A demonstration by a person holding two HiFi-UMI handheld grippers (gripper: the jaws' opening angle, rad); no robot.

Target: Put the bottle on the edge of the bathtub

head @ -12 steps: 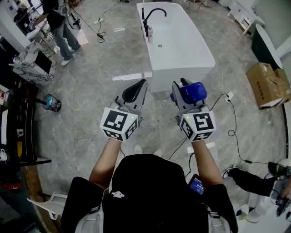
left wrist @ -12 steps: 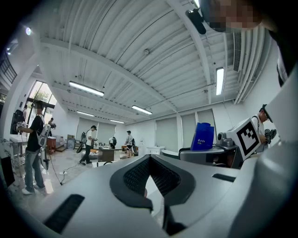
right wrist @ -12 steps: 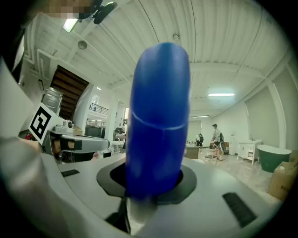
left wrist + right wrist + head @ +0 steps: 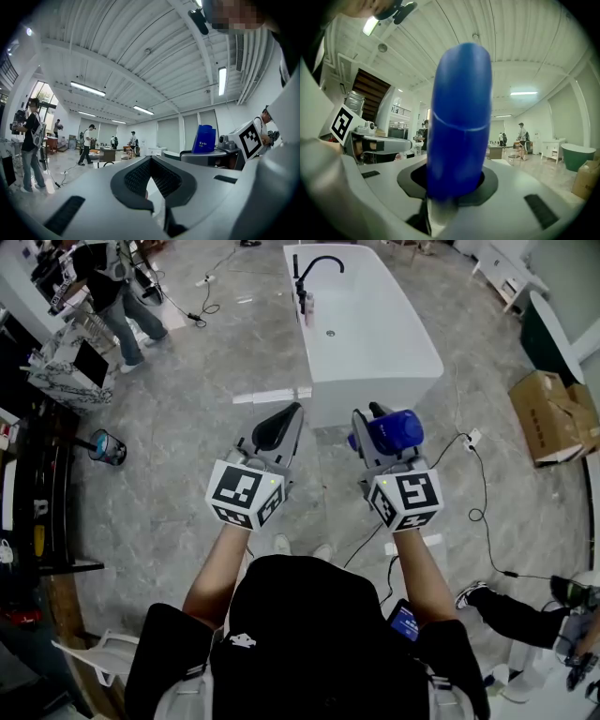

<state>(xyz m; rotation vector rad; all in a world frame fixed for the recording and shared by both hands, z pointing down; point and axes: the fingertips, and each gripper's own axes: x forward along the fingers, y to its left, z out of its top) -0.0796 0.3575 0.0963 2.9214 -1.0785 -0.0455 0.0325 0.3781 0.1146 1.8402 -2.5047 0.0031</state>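
Currently the blue bottle point(image 4: 394, 430) is clamped in the right claw point(image 4: 377, 439), held level in front of the person, above the floor and not yet over the tub. In the right gripper view the bottle stands upright between the jaws, gripped low on its body with most of its length above them; the left gripper view shows it upright too.

Key relation – the bathtub point(image 4: 375, 382) lies straight beyond the right claw, its near short rim the closest stretch of edge and set slightly to the left. The right hand is nearer to it and already carries the load, so the move looks like a plain reach forward with the long axis kept vertical, then a set-down on the flat rim.

Left claw point(image 4: 277, 427): clenched on nothing, level, beside the right one and apart from the bottle.

Surroundings – a black faucet point(image 4: 314, 273) and a small pale bottle point(image 4: 308, 307) sit at the far left rim, well clear of the near edge. A white strip point(image 4: 272, 395) lies on the floor left of the tub's near corner; a cable point(image 4: 473, 486) trails on the floor to the right, and a cardboard box point(image 4: 548, 413) sits farther right. Nothing stands between the claw and the near rim
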